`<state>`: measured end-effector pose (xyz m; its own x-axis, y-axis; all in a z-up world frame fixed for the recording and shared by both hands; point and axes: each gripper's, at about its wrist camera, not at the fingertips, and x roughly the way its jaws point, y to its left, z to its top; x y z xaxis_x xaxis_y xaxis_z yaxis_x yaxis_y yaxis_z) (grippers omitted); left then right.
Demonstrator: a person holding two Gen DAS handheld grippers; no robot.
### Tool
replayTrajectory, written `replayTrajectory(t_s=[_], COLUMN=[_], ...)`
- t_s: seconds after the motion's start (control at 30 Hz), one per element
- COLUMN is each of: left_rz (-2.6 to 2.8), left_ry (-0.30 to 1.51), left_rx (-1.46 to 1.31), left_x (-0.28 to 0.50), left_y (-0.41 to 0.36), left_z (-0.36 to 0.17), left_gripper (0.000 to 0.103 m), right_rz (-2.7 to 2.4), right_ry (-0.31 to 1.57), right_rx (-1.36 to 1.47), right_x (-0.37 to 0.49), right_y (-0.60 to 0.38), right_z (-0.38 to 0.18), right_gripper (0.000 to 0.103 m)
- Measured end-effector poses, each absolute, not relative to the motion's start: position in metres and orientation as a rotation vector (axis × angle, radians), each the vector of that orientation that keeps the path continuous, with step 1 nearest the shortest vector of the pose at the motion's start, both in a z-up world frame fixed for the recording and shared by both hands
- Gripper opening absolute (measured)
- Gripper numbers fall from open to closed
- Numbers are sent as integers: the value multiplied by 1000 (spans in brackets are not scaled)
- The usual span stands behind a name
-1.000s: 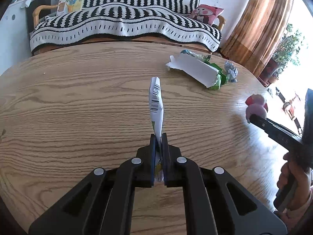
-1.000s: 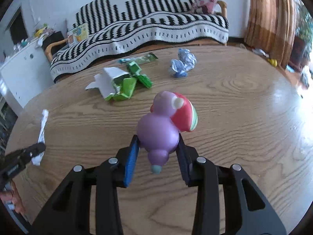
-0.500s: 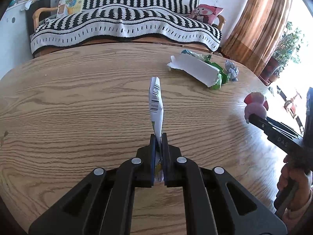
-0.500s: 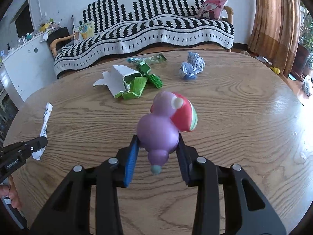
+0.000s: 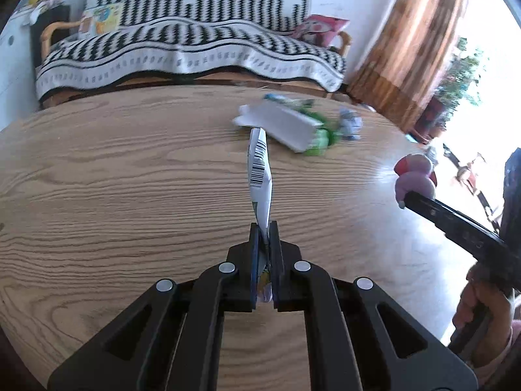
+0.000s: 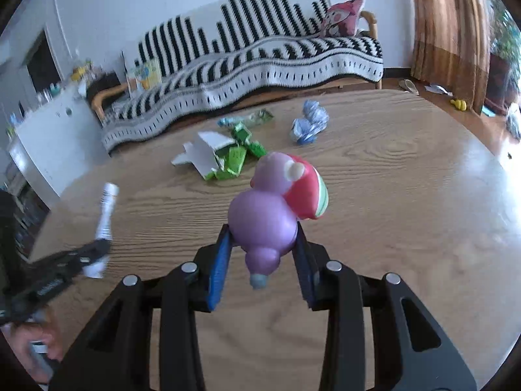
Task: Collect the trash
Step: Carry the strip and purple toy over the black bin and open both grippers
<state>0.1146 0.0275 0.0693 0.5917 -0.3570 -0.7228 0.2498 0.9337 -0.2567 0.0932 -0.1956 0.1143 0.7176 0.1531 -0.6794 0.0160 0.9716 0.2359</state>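
Progress check: both tools were loaded, nothing visibly deposited, and no bin showed in either view.

Left gripper [image 5: 264, 228] was pressed together on a white barcoded wrapper [image 5: 259, 169], which stood up out of the fingers, clear of the tabletop [image 5: 114, 179]. Right gripper [image 6: 263, 228] was pinching a purple squishy toy [image 6: 263, 218] with a red-and-green cap, also held above the wood.

Still left on the table, toward the far edge by the sofa [image 6: 260, 55]:
- torn white-and-green carton [image 6: 218, 159], opened flat
- green wrapper [image 6: 250, 119] just behind it, near the far edge
- crumpled blue-and-white foil ball [image 6: 309, 125] to the right of the carton, apart from it

My read: two items picked, three to go, so under halfway. Both tools had to drop their loads somewhere before another pick; I couldn't tell where that was.
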Motion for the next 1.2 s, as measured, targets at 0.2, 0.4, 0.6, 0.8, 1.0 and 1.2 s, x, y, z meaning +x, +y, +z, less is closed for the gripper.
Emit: replayTrajectory(t_s=[0.2,0.4,0.6,0.8,1.0,1.2], left_rz=[-578,-905,-1017,-1008,-986,-997], left_ry=[859,977,1153,1225,1258,1298], left_rx=[-156,-125,37,141,162,194], left_x=[64,-17,-78,-94,-91,-93], left_y=[-48,-170,-267,-301,-308,-313], left_z=[102,105,48,15,1,-10], left_gripper=[5,5,5,5,5,7], right_rz=[9,-137,-219,-256,-245,-232], right_ry=[711,714,887,916,922,944], right_rx=[263,321,494,609,672,699], right_x=[-7,-126,-193,-224,-228,-218], right_y=[-268,-358,-407,-435,-444,-450], right_z=[148,148,59,23,12,9], right_gripper=[37,37,37,37,36,45])
